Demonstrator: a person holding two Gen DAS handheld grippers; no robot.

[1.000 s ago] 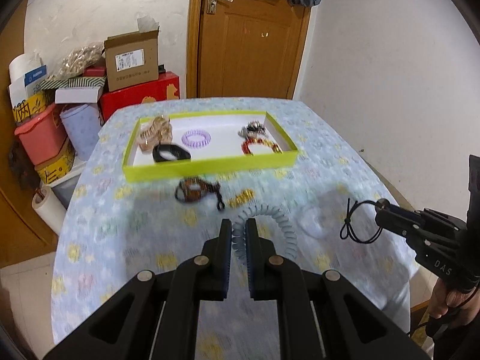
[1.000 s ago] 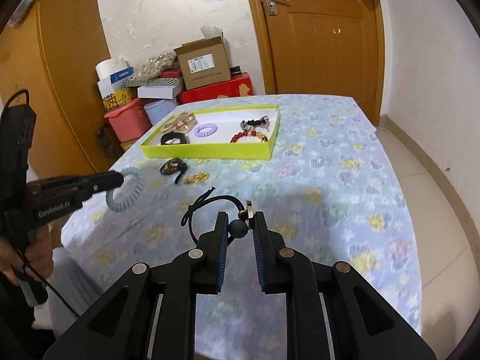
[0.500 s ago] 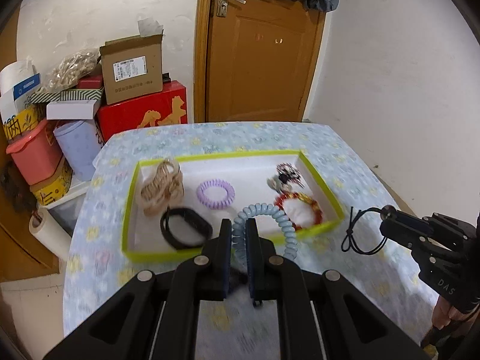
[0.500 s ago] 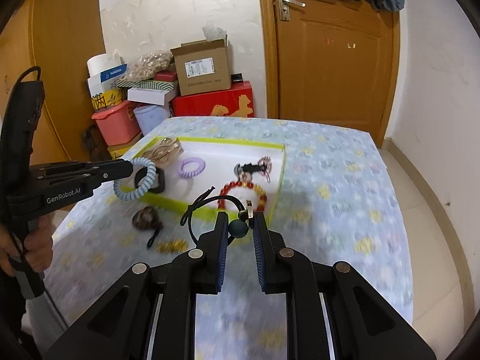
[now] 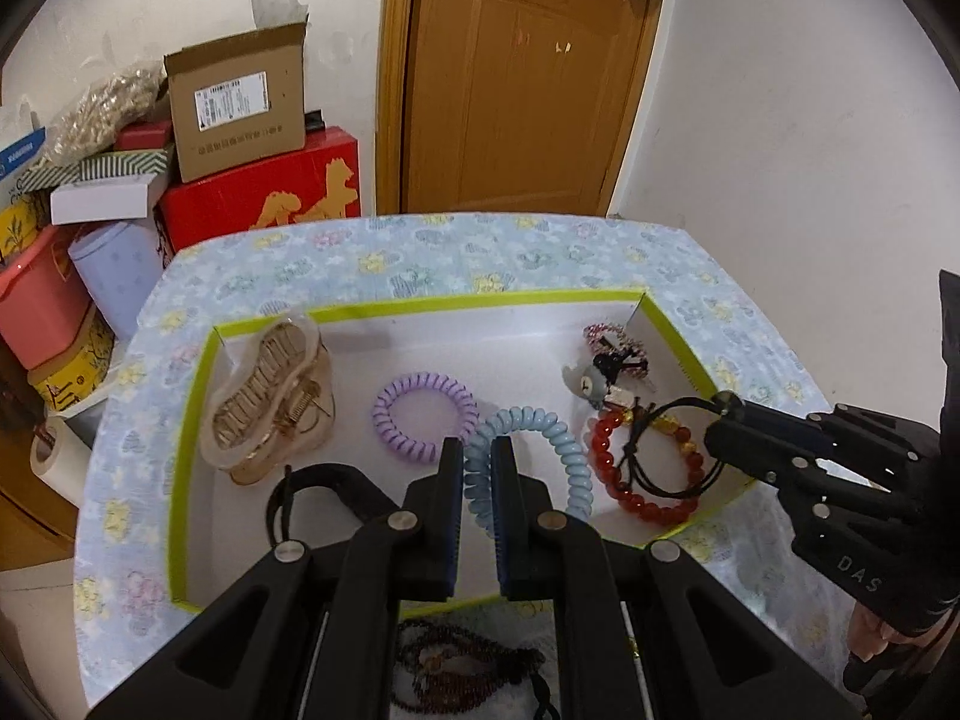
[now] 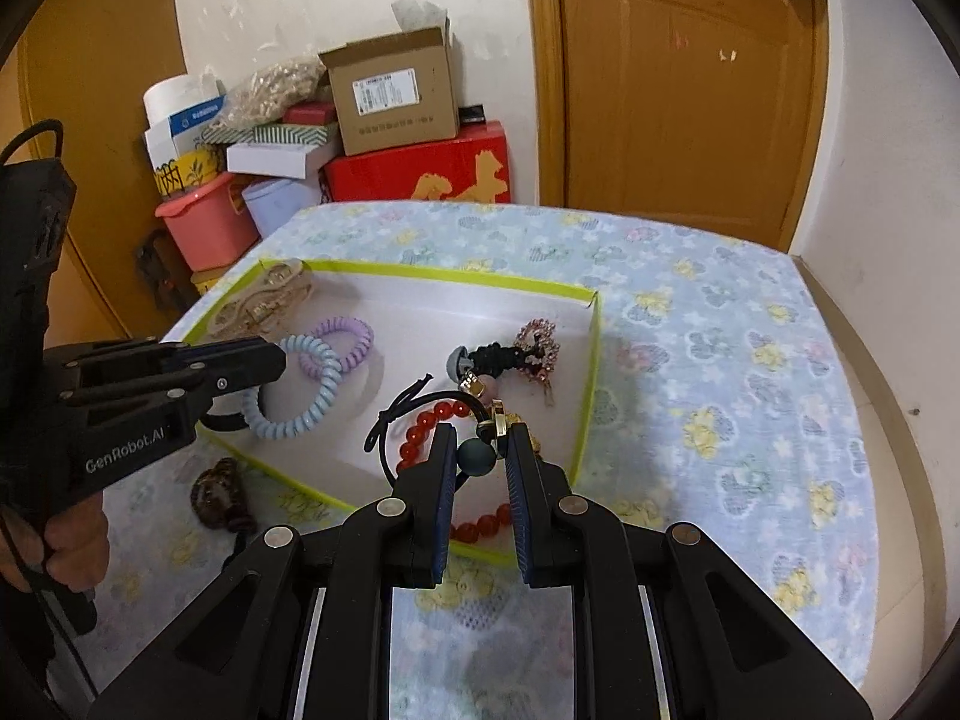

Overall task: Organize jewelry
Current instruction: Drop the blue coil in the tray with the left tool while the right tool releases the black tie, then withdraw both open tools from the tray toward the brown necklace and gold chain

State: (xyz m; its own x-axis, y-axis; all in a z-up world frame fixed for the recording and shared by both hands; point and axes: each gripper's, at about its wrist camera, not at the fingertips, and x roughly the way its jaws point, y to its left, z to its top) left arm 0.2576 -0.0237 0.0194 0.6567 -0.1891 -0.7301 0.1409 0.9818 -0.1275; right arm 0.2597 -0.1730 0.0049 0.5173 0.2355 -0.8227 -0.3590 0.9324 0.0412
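A white tray with a lime-green rim [image 5: 198, 396] [image 6: 591, 372] lies on the flowered tablecloth. My left gripper [image 5: 477, 456] [image 6: 279, 360] is shut on a light blue spiral hair tie [image 5: 564, 450] [image 6: 312, 396], held over the tray's near middle. My right gripper [image 6: 483, 444] [image 5: 717, 426] is shut on the dark bead of a black cord hair tie [image 6: 399, 414] [image 5: 645, 462], above the red bead bracelet [image 5: 606, 468] [image 6: 420, 426]. In the tray lie a purple spiral tie [image 5: 423, 414] [image 6: 351, 339], a beige claw clip [image 5: 270, 402] [image 6: 264, 300], a black band [image 5: 324, 477] and a pink beaded clip [image 5: 618, 354] [image 6: 534, 348].
A dark brown bead bracelet [image 5: 462, 678] [image 6: 219, 492] lies on the cloth just outside the tray's near rim. Behind the table stand stacked boxes [image 5: 240, 108] [image 6: 396, 90], a pink bin [image 6: 204, 222] and a wooden door [image 5: 516, 72]. The table edge drops off at right [image 6: 840, 360].
Both grippers have moved forward from the bare cloth to over the tray, each keeping its hair tie. The tray now fills the near view, and the brown bracelet has passed beneath the left gripper.
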